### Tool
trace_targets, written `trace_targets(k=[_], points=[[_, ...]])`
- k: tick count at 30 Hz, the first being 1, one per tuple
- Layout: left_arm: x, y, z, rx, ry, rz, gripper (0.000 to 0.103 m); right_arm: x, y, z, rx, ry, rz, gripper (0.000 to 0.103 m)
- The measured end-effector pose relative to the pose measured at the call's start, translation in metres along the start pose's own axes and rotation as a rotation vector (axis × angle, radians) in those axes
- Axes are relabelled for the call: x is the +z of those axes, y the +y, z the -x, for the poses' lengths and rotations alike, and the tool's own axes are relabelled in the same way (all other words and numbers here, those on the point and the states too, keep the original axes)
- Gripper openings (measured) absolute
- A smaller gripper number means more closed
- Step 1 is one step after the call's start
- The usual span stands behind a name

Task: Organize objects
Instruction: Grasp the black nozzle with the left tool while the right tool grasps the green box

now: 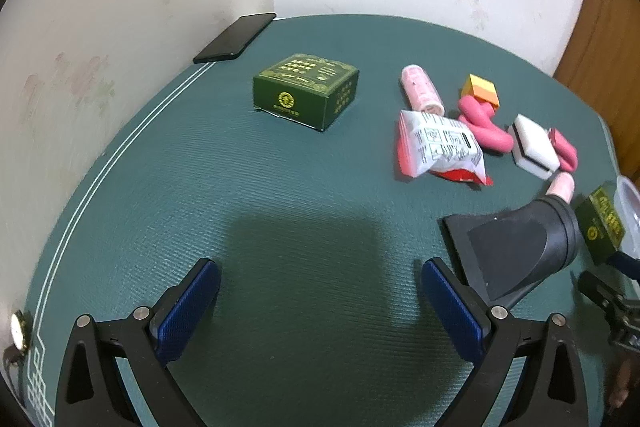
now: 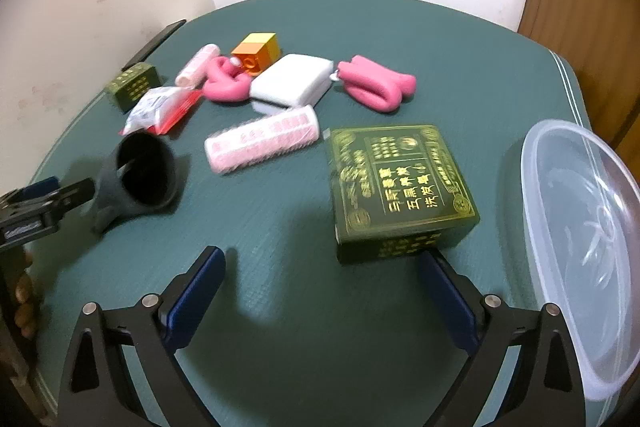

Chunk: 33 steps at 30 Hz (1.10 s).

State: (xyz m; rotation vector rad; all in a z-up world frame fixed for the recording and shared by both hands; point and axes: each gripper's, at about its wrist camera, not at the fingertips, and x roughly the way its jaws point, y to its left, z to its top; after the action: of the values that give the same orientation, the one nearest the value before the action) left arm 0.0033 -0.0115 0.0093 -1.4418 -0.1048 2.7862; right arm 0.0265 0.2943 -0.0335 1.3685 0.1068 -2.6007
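My left gripper is open and empty above the green table mat; a black nozzle piece lies just right of its right finger. A green box sits ahead. My right gripper is open and empty; a second green box lies just ahead of its right finger. A clear plastic container stands at the right. Ahead lie a pink roll, a white sponge block, pink curved pieces, an orange cube and a snack packet.
A black phone leans against the wall at the mat's far left. The left gripper also shows at the left edge of the right wrist view, beside the black nozzle. Walls close the far side; a wooden door stands right.
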Motion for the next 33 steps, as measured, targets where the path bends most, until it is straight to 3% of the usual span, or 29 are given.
trace_targets(k=[10, 18, 27, 29, 33], points=[[0.001, 0.002, 0.003, -0.019, -0.018, 0.009, 0.103, 0.026, 0.002, -0.015, 0.063, -0.036, 0.025, 0.096], [0.003, -0.011, 0.008, -0.039, -0.046, -0.052, 0.103, 0.037, 0.006, -0.014, -0.060, -0.086, 0.061, 0.096], [0.000, -0.040, 0.025, -0.089, -0.105, -0.170, 0.103, 0.054, -0.002, -0.024, -0.043, -0.095, 0.014, 0.096], [0.002, -0.049, 0.024, -0.107, -0.104, -0.200, 0.103, 0.054, -0.002, -0.025, -0.045, -0.096, 0.017, 0.093], [0.002, -0.064, 0.019, -0.136, -0.087, -0.247, 0.103, 0.054, -0.007, -0.024, -0.062, -0.098, -0.003, 0.072]])
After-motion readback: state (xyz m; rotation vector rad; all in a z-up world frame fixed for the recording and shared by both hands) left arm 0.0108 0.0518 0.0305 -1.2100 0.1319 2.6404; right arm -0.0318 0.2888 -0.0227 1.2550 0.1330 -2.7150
